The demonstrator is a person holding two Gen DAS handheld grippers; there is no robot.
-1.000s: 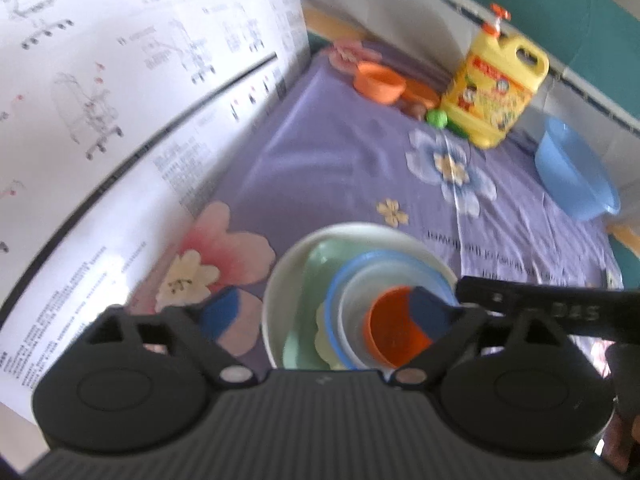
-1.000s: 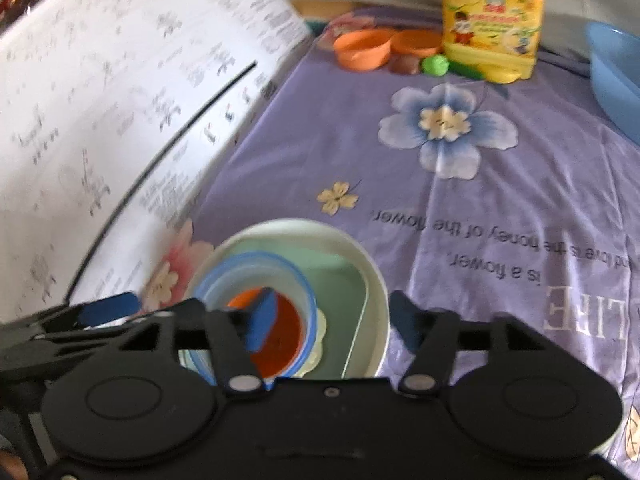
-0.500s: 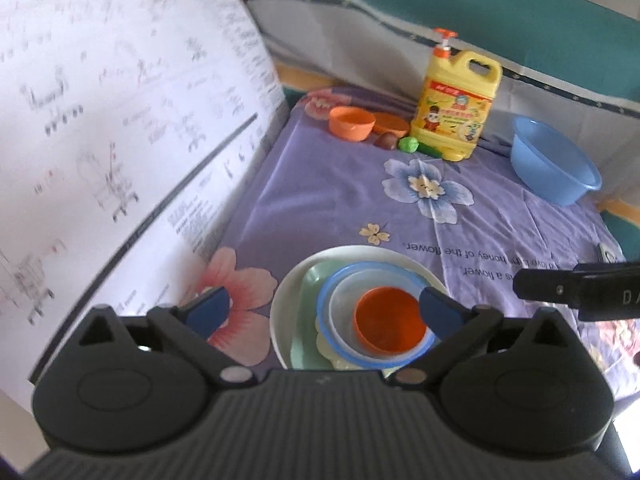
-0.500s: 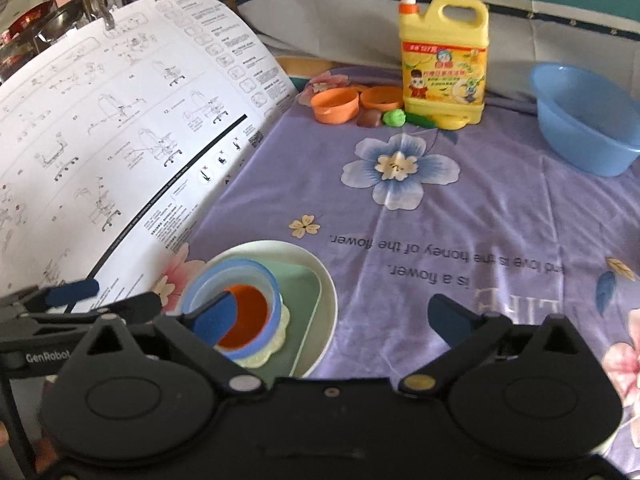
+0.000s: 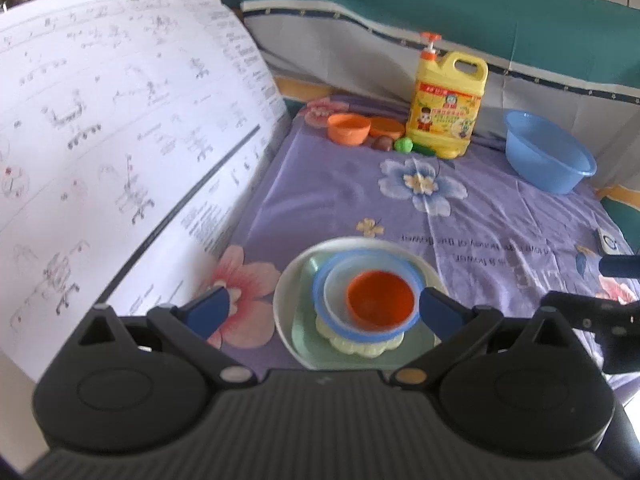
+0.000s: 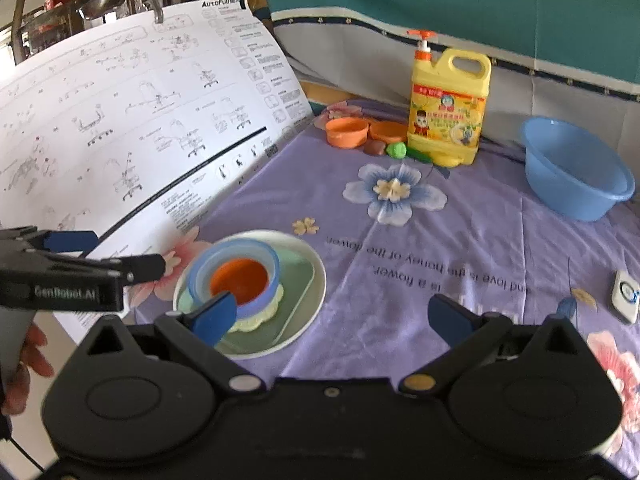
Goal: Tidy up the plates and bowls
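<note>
A nested stack stands on the purple flowered cloth: a white round plate (image 5: 294,276) (image 6: 312,300), a pale green square plate (image 5: 420,342) (image 6: 296,284), a yellowish scalloped dish (image 5: 352,347), a blue-rimmed bowl (image 5: 322,280) (image 6: 236,252) and a small orange bowl (image 5: 380,300) (image 6: 240,276) on top. My left gripper (image 5: 322,310) is open and empty, held back above the stack's near side. My right gripper (image 6: 338,314) is open and empty, to the right of the stack and raised. The left gripper also shows in the right wrist view (image 6: 108,254).
A large white instruction sheet (image 5: 120,140) (image 6: 140,120) leans along the left. At the back stand a yellow detergent jug (image 5: 446,108) (image 6: 448,112), an orange bowl (image 5: 348,128) (image 6: 346,131), an orange lid, small toy foods and a blue basin (image 5: 548,152) (image 6: 576,168). A small white device (image 6: 624,296) lies right.
Both grippers have pulled back and risen from the stack, so more of the table shows. The orange bowl stays nested in the blue-rimmed bowl. The right gripper has opened wider.
</note>
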